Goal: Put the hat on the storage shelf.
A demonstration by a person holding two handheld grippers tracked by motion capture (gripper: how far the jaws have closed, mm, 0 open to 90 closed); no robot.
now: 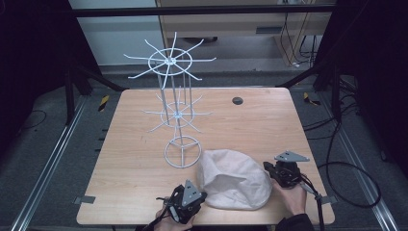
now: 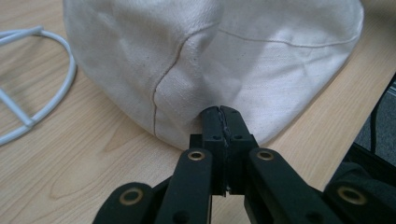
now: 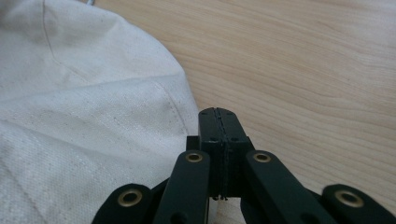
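A cream canvas bag (image 1: 235, 179) lies slumped in the lower middle of the high view, on a light wooden table (image 1: 134, 159), with a gripper at either side of it. The left gripper (image 1: 198, 198) sits at the bottom of the frame, just left of the bag's lower edge, held by a hand (image 1: 174, 222) that comes in from below. In the left gripper view its two black jaws are pressed fully together, tips against the bag's lower hem beside a vertical seam (image 2: 163, 79); whether any cloth is pinched between them cannot be told. The right gripper (image 1: 270, 168) is at the bag's right edge, in the lower right of the high view, with the other hand (image 1: 294, 197) behind it and a cable (image 1: 351, 173) looping off past the table's right side. In the right gripper view its jaws are likewise closed tight, tips just beside the bag's stitched edge with bare wood beyond; nothing is seen caught between them. A white wire display stand (image 1: 174, 108) rises from a ring base just left of and above the bag, carrying two tiers of radiating hooks. A small dark disc (image 1: 237, 100) sits in the table's far side, upper middle of the frame.
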